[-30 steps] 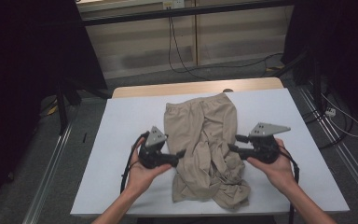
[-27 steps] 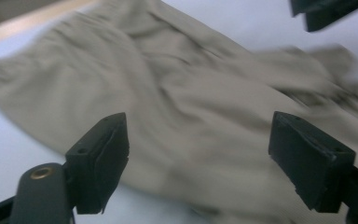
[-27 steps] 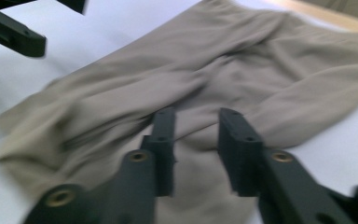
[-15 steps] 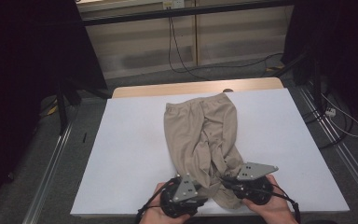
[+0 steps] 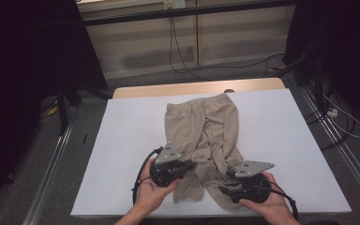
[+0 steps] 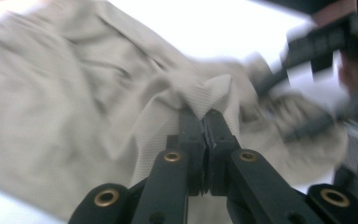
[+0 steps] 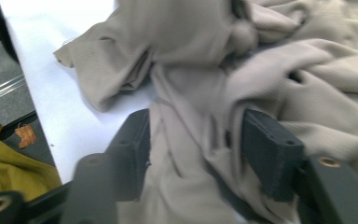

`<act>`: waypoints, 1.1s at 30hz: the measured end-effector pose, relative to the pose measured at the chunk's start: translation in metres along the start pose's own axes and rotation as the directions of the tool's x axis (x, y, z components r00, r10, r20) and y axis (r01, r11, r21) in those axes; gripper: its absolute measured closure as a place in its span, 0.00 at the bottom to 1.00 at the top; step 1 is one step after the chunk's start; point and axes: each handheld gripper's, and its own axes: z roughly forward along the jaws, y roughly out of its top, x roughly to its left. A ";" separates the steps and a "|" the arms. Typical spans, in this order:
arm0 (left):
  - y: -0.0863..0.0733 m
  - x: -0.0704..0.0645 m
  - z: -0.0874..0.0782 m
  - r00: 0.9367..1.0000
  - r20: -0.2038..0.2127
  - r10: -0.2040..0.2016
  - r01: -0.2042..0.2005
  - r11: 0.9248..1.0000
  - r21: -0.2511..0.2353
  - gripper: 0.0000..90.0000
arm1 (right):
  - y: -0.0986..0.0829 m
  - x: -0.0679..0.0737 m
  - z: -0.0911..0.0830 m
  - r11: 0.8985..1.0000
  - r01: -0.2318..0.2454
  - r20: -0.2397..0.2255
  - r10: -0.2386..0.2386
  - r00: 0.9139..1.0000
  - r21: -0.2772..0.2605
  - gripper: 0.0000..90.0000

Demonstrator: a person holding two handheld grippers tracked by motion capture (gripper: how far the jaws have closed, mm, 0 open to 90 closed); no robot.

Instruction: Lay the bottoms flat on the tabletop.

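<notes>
Now: left gripper (image 6: 204, 122) clenched on trousers (image 5: 206, 136) fold | right gripper (image 7: 193, 154) agape around leg cloth | close right before lifting.

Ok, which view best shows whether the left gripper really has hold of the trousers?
The left gripper view: its jaws stand closed, pinching a fold of the beige trousers at the left gripper. In the high view that gripper meets the cloth, but the pinch is too small to judge. The right gripper view shows cloth between the right gripper's open jaws.

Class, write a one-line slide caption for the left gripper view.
Left gripper shut on a fold of the beige trousers above the white table.
</notes>
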 end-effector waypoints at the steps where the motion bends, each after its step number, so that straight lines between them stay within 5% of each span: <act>1: 0.004 0.006 -0.003 1.000 -0.018 -0.005 0.005 1.000 -0.010 0.98 | 0.002 0.003 0.005 1.000 0.014 -0.003 -0.014 1.000 0.013 0.40; 2: 0.007 0.013 -0.005 0.999 -0.040 -0.009 0.008 0.999 -0.033 0.98 | 0.004 0.008 0.014 0.998 0.052 0.009 -0.052 0.999 0.038 0.38; 7: 0.014 0.051 -0.004 0.993 -0.105 -0.055 0.047 0.996 -0.076 0.98 | 0.007 0.008 0.032 0.993 0.062 0.029 -0.065 0.997 0.101 0.35; 9: 0.014 0.068 0.002 0.988 -0.118 -0.100 0.091 0.993 -0.080 0.98 | 0.007 0.005 0.035 0.992 0.071 0.074 -0.079 0.994 0.104 0.50; 12: 0.010 0.086 0.008 0.977 -0.168 -0.134 0.121 0.989 -0.090 0.98 | 0.009 -0.004 0.028 0.990 0.056 0.104 -0.069 0.992 0.130 0.87; 15: 0.006 0.100 0.011 0.962 -0.210 -0.176 0.158 0.983 -0.099 0.98 | 0.006 -0.016 0.019 0.991 0.034 0.093 -0.046 0.995 0.132 0.93; 17: 0.006 0.106 0.014 0.952 -0.233 -0.196 0.178 0.980 -0.093 0.98 | 0.004 -0.022 0.010 0.990 0.039 0.130 -0.056 0.990 0.133 0.93; 20: 0.005 0.113 0.025 0.949 -0.259 -0.182 0.172 0.983 -0.061 0.98 | -0.003 -0.041 -0.011 0.993 -0.003 0.206 -0.020 0.978 0.114 0.93; 24: 0.000 0.118 0.040 0.943 -0.274 -0.190 0.190 0.981 -0.030 0.97 | -0.008 -0.051 -0.022 0.995 -0.063 0.242 0.042 0.969 0.083 0.92; 27: -0.004 0.116 0.045 0.945 -0.274 -0.177 0.186 0.983 0.005 0.86 | -0.009 -0.051 -0.025 0.995 -0.087 0.195 0.077 0.978 0.041 0.72; 31: -0.002 0.104 0.036 0.939 -0.306 -0.158 0.174 0.985 0.023 0.51 | -0.002 -0.039 -0.027 0.998 -0.056 0.140 0.058 0.988 -0.018 0.60; 33: 0.000 0.095 0.027 0.943 -0.302 -0.141 0.154 0.988 0.016 0.43 | 0.003 -0.034 -0.029 0.998 -0.043 0.123 0.049 0.991 -0.048 0.59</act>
